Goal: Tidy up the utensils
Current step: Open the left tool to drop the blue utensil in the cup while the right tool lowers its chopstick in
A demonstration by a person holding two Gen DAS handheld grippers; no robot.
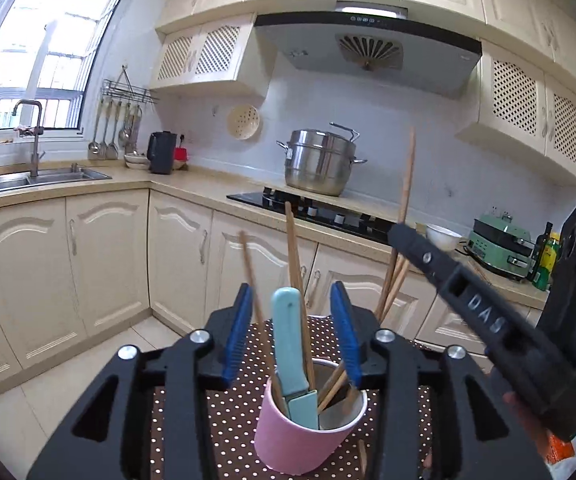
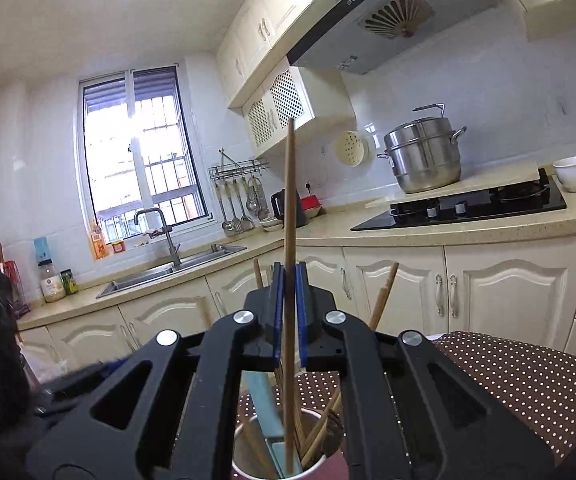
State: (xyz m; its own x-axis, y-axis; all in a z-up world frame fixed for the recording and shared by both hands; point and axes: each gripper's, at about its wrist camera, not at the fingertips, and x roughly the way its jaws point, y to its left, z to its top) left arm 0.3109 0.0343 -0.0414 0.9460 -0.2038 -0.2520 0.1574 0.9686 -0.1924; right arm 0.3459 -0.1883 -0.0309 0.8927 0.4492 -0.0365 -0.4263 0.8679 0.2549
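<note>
A pink cup (image 1: 300, 436) stands on a brown polka-dot cloth (image 1: 232, 420). It holds a light blue knife (image 1: 290, 344), handle up, and several wooden chopsticks (image 1: 294, 252). My left gripper (image 1: 291, 294) is open; its blue pads flank the knife handle without pressing on it. My right gripper (image 2: 288, 274) is shut on one upright chopstick (image 2: 289, 200), whose lower end sits inside the cup (image 2: 244, 456). In the left wrist view the right gripper (image 1: 400, 233) reaches in from the right, with that chopstick (image 1: 408, 172) rising above it.
Cream cabinets and a counter run behind the table. A steel steamer pot (image 1: 320, 162) sits by the black hob (image 1: 312, 212), a white bowl (image 1: 442, 236) and a green appliance (image 1: 500, 246) further right, and a sink (image 1: 28, 178) at left. The cloth (image 2: 508, 380) extends right.
</note>
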